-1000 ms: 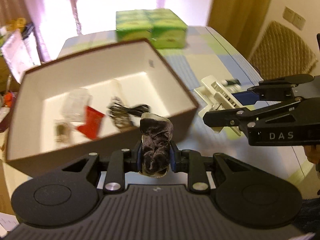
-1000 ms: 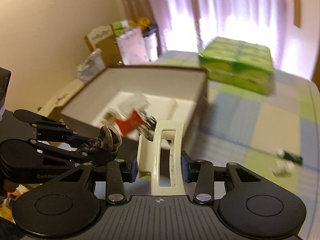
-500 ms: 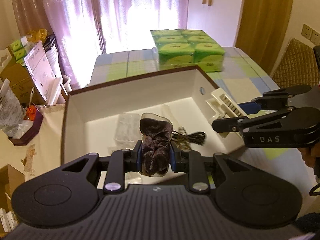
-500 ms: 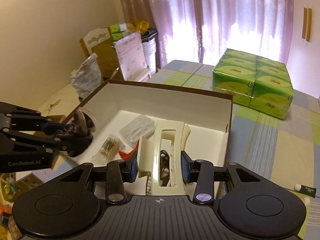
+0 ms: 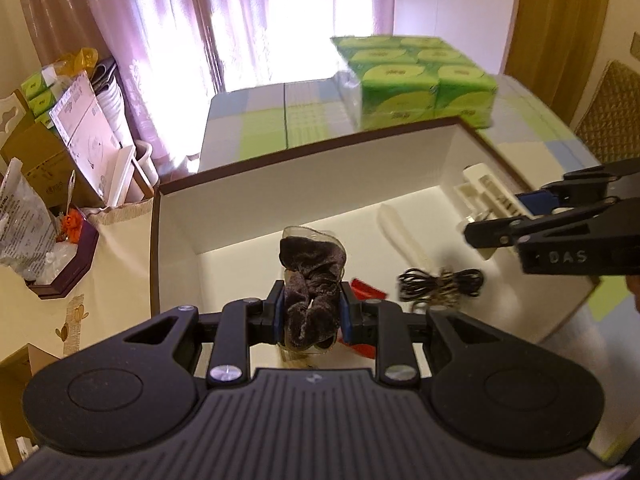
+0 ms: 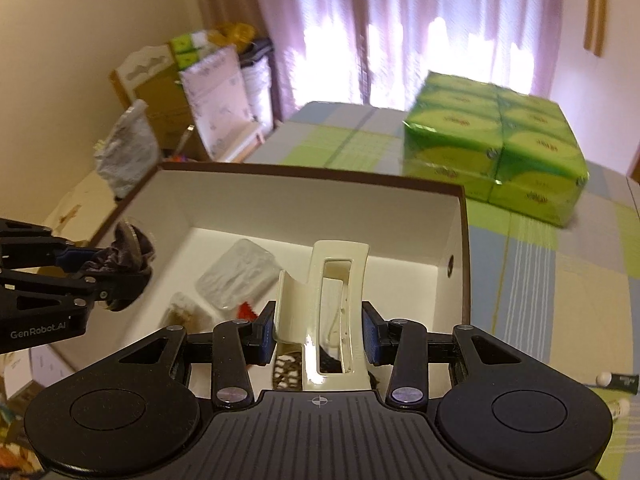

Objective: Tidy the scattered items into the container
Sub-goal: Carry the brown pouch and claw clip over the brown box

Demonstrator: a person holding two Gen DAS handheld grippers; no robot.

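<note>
Red item [image 5: 366, 290] in box [image 5: 304, 188], perhaps a packet, behind left gripper [image 5: 312, 314].

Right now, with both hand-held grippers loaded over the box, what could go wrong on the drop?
1. The right hand-held gripper holds the cream hair claw near the box's right wall; released there, it might clip the rim and fall outside.
2. The left hand-held gripper squeezes a dark scrunchie; soft fabric may cling to a pad.

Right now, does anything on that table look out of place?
Yes: two small tubes lie loose on the checked tablecloth, outside the box, where the other small items already sit.
</note>
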